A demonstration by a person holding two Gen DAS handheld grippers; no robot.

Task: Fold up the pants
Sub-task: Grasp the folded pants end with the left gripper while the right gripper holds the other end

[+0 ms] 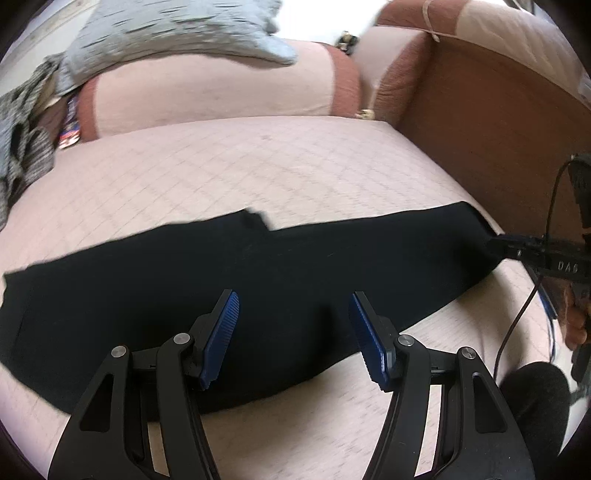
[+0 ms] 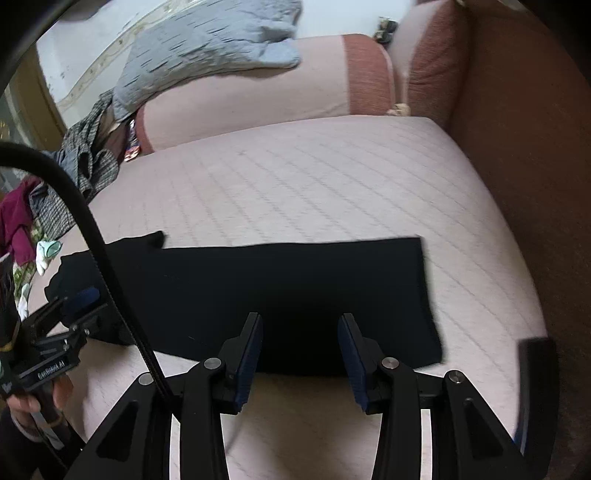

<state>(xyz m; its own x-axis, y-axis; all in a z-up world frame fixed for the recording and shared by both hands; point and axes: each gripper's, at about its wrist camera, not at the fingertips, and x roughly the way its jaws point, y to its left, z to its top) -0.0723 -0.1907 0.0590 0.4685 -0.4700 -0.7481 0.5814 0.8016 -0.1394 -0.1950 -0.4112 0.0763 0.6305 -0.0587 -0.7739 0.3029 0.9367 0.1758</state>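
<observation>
The black pants lie flat as a long folded strip across the pink quilted mattress. My left gripper is open, hovering over the near edge of the pants at their middle. My right gripper is open above the near edge of the pants, close to their right end. The right gripper also shows at the right edge of the left wrist view, at the pants' end. The left gripper shows at the left of the right wrist view, by the other end.
A pink and rust bolster lies at the back with a grey-blue cloth on it. A brown wooden bed frame runs along the right. Loose clothes are piled at the left. A black cable hangs across the right wrist view.
</observation>
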